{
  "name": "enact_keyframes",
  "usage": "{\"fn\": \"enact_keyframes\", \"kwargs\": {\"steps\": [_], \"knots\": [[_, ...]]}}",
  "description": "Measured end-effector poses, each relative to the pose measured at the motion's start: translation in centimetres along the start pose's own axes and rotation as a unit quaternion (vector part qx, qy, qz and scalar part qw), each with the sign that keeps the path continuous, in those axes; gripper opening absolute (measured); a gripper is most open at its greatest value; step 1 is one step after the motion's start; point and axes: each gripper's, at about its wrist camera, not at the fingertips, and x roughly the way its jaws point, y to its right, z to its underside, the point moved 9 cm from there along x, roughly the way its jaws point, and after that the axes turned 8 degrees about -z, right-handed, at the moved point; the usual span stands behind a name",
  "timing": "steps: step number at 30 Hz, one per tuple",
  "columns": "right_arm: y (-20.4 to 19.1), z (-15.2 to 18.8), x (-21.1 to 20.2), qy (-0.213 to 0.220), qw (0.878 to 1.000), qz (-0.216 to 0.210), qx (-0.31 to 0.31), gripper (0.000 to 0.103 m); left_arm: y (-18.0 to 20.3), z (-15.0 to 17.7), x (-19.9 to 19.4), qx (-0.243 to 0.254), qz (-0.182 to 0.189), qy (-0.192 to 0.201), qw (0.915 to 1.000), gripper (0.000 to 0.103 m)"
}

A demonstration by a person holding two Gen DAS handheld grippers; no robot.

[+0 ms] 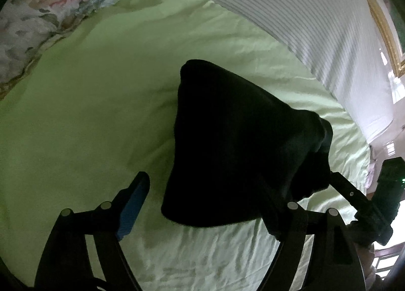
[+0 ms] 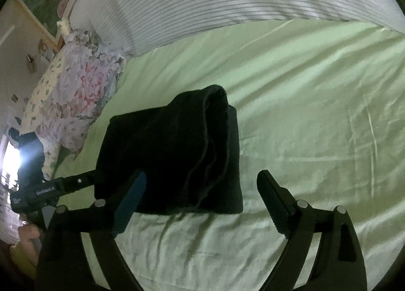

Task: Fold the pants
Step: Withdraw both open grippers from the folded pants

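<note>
While both tongs gape, folded pants [image 2: 172,157] lie between.

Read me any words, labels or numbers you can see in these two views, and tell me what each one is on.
"Goodsbot.AI", partly legible, the ending blurred: white lettering on the side of the left gripper, seen in the right wrist view.
A second, smaller white marking lower on that same body: too blurred to read.
Nothing readable on the black pants, the green sheet or the floral pillow.
</note>
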Motion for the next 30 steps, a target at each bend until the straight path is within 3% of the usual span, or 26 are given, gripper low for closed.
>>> {"fn": "enact_keyframes", "kwargs": {"steps": [11,18,30], "knots": [[-1.9,1.1,-2.5,0.05,0.997,0.03,-0.054,0.097,0.3,2.4,-2.5,0.03,-0.047,0.06,0.9966,0.083],[-3.1,2.9,-2.5,0.052,0.992,0.055,-0.101,0.098,0.6,3.7,-4.1,0.03,-0.063,0.106,0.9919,0.087],[-5.2,4.5,-2.2,0.06,0.977,0.086,-0.184,0.098,1.2,5.4,-4.2,0.067,-0.078,0.111,0.9884,0.087]]}}
